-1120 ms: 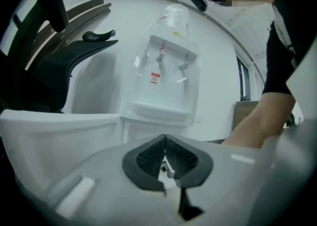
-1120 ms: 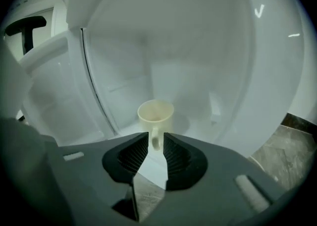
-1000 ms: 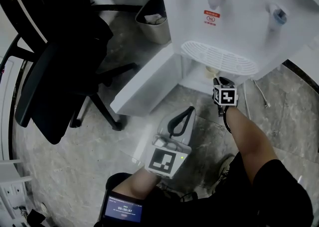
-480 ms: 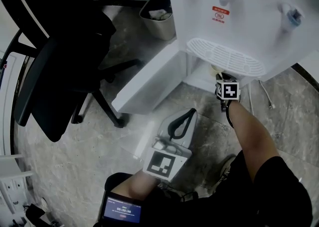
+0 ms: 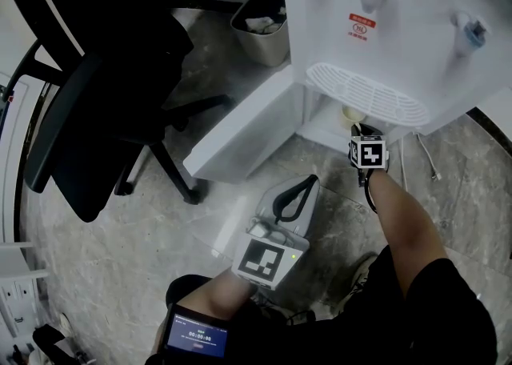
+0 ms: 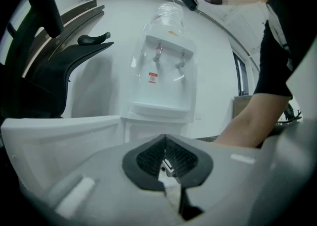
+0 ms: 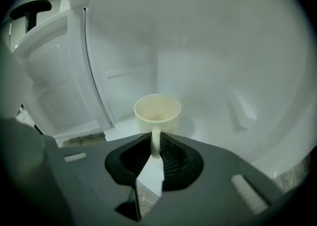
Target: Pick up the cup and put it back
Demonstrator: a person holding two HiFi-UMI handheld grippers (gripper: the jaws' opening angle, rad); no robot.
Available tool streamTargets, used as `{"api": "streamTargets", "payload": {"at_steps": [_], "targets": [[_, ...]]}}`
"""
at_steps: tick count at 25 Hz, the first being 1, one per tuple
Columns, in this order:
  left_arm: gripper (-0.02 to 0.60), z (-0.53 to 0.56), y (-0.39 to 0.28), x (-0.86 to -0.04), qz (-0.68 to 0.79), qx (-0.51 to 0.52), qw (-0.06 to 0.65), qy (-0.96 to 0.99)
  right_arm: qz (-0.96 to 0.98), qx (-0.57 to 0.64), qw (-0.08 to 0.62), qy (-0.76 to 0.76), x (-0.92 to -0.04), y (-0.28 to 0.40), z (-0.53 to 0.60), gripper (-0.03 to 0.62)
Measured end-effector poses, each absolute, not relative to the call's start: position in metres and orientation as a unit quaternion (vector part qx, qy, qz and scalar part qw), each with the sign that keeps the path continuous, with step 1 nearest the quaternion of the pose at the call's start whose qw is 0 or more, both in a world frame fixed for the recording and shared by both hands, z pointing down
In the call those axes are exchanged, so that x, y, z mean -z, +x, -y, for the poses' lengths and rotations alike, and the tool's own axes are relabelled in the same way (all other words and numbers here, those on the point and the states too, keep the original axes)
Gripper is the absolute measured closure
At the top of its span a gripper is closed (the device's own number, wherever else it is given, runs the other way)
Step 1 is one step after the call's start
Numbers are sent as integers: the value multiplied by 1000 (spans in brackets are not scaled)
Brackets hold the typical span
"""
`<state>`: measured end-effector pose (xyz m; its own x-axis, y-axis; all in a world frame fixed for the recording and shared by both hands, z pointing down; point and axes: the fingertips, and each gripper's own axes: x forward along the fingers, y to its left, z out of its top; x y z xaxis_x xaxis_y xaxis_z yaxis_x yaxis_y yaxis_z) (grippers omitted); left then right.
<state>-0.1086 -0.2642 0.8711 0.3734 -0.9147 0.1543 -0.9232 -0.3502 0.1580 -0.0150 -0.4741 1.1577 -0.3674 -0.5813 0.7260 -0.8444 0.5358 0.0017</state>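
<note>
Cream cup [image 7: 157, 112] handle in right gripper [image 7: 154, 146]; white cabinet [image 7: 208, 46], floor [image 5: 120, 259] seemingly marble.

Open door [image 5: 240, 135] walls the compartment [image 7: 208, 61] leftward; right seemingly free.

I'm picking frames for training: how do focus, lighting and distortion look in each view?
Head view: sharp, evenly lit, chair nearly black. Left gripper view: strong fisheye bend, dispenser washed out. Right gripper view: dim, dark round vignette, cup fairly sharp.
</note>
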Motion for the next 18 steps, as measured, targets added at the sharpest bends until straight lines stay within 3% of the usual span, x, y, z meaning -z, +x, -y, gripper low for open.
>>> {"api": "streamTargets", "payload": {"at_steps": [10,18], "targets": [[577,253,-90,-864,546,-6,120,829,842,-147,361,372,-1134,-30,437,539],[577,196,-81,-842,560,-44,155,813,855,-193,361,318,-1051,-39,348,539]]}}
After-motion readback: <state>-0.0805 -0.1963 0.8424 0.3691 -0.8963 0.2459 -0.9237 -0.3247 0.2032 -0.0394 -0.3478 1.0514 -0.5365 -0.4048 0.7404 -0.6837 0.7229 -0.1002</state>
